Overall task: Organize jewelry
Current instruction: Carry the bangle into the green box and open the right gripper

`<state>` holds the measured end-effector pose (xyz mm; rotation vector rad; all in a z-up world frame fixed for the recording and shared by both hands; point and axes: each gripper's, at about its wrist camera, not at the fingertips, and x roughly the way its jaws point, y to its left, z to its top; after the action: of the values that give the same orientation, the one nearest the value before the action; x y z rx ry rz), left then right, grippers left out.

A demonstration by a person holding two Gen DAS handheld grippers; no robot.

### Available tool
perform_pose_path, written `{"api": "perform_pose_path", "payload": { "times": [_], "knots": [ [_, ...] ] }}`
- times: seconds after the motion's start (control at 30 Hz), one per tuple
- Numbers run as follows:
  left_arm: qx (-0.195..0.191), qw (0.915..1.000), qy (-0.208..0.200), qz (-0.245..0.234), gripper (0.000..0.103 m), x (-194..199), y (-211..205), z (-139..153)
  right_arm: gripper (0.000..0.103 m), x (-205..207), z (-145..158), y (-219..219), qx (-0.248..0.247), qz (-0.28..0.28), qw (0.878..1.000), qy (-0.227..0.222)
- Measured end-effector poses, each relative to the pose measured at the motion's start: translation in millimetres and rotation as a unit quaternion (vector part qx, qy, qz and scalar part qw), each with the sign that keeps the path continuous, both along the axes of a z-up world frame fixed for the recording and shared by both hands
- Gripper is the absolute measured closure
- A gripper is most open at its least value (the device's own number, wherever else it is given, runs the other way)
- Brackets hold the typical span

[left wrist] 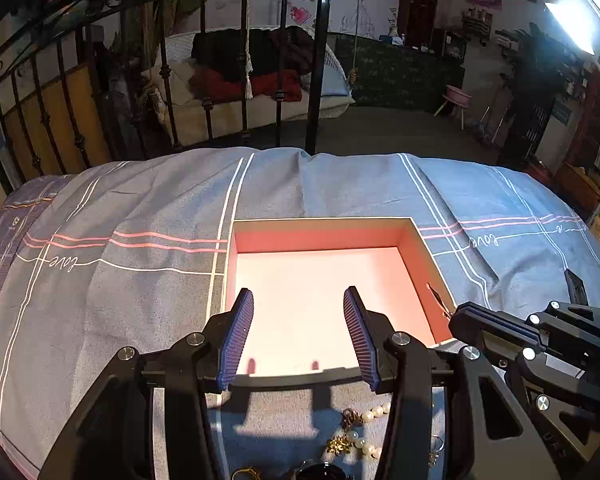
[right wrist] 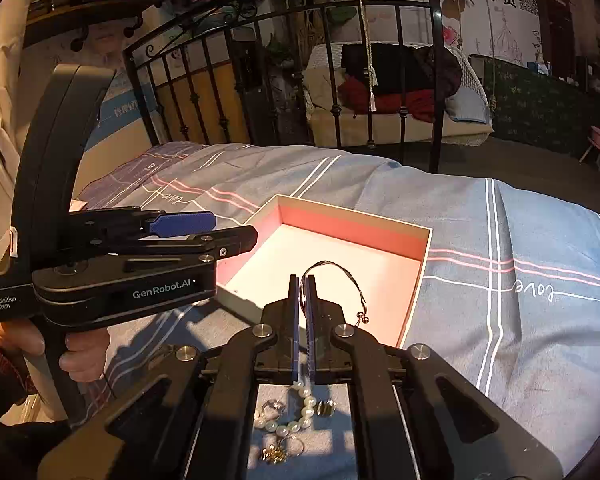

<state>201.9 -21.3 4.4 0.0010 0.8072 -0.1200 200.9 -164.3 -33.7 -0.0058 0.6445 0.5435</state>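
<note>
The left gripper [left wrist: 299,332] hangs over the near edge of the open box [left wrist: 426,248], its blue ribbed pads [left wrist: 236,340] standing partly apart with nothing between them; only the pale pink floor of the box shows in the gap. Below and behind its fingers, on the grey-blue bedspread [left wrist: 140,200], lies a small heap of jewelry: a pearl bracelet [left wrist: 370,414] and some gold-coloured pieces [left wrist: 340,444]. In the right wrist view a hand [right wrist: 82,354] grips the handle of the left tool.

To the right, the right gripper [right wrist: 302,284] has its jaws pressed together on a thin silver bangle [right wrist: 342,270]. The bangle arches up from the fingertips and curves down to the right of them, ending in small round beads, and it hangs above the box [right wrist: 418,258] interior, near the box's front right corner. Under this gripper, on the bedspread [right wrist: 520,240], rest the pearl bracelet [right wrist: 300,416], a few rings [right wrist: 274,406] and a gold piece [right wrist: 276,454].
</note>
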Motion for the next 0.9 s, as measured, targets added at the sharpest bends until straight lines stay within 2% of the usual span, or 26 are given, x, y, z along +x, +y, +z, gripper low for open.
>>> {"api": "perform_pose_path", "payload": {
  "times": [0.33,0.63,0.9],
  "knots": [
    [0.014,0.9977,0.065,0.008,0.057,56,-7,-26,0.1,58,-26,15,-0.026,-0.01,0.999,0.046],
    [0.041,0.9932,0.109,-0.001,0.057,71,-8,-45,0.1,70,-47,23,-0.046,-0.005,0.997,0.069],
    [0.041,0.9898,0.136,-0.004,0.056,80,-10,-56,0.1,69,-50,28,-0.058,0.001,0.996,0.071]
  ]
}}
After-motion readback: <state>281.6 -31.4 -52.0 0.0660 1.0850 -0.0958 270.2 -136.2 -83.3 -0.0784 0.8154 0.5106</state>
